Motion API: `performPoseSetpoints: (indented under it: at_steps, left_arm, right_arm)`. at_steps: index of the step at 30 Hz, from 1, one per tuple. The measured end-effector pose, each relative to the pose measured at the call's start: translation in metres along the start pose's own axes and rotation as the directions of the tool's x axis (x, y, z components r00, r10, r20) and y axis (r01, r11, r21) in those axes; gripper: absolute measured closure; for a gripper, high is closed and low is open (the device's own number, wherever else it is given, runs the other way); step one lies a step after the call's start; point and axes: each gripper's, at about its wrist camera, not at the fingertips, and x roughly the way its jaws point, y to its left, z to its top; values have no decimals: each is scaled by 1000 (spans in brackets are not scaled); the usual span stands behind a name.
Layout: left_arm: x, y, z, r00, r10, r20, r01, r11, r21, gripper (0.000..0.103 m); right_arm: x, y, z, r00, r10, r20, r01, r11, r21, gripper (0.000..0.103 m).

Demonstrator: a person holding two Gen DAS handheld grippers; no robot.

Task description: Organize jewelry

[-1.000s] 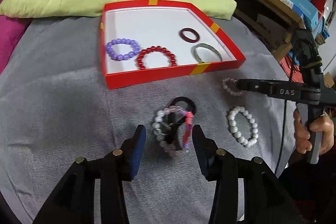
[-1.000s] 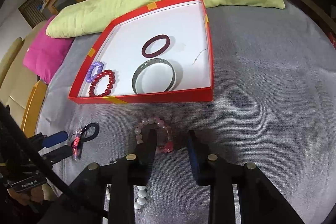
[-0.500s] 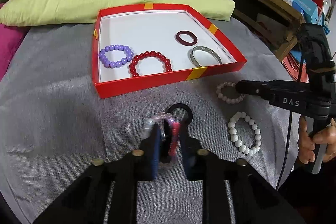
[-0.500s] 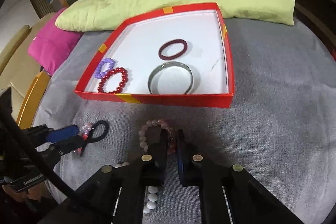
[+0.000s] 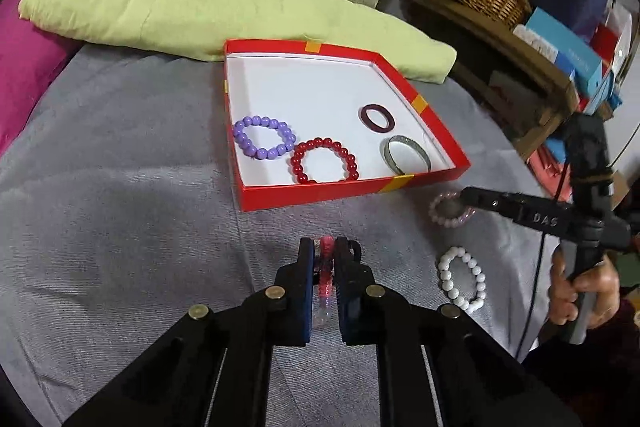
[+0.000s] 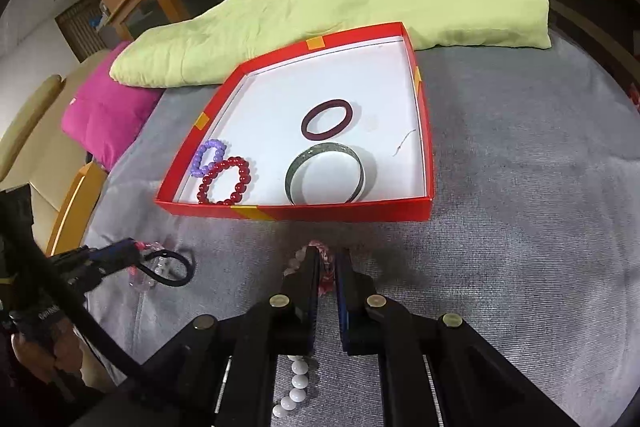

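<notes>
Left gripper point(image 5: 325, 251) clamped on pink-and-clear bead bracelet point(image 5: 325, 281); right gripper point(image 6: 328, 263) clamped on pale pink bracelet point(image 6: 325, 254).

The black left gripper point(image 5: 324, 259), low in the frame's centre, is clamped on beads. The black right gripper point(image 6: 327, 267) likewise grips beads. A hand point(image 5: 582, 293) grips its handle at right.

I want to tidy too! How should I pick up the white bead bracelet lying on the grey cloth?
The white bead bracelet lies flat, apart from the others, as an open loop. Come from above and pinch one side of the ring, one finger inside the loop and one outside; that should hold best.
</notes>
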Motion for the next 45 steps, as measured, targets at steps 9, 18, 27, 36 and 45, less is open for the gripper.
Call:
performPoseSetpoints:
  at_steps: [9,18,27,36,45]
  left_arm:
    - [4,18,-1,999,33,-30,-35,997,-71,89]
    - [-6,3,-9,997,78,-20,-79,997,-19,58]
    - [25,-41,-24,990,77,-114,-60,986,153,59]
    - [45,-40,-23,985,129,-114,-107,977,183,94]
    - [10,-47,-10,1000,-26,-5,27,984,175,96]
  right_arm:
    - [3,1,-1,1000,0,-9,0,1000,11,95]
    - [6,-3,0,1000,-8,-25,9,1000,28,95]
    - [12,2,0,999,-1,-39,2,1000,25,95]
    - [8,3,-2,999,9,-34,-8,1000,16,95]
    - [-9,3,1,999,22,32,-22,1000,7,95]
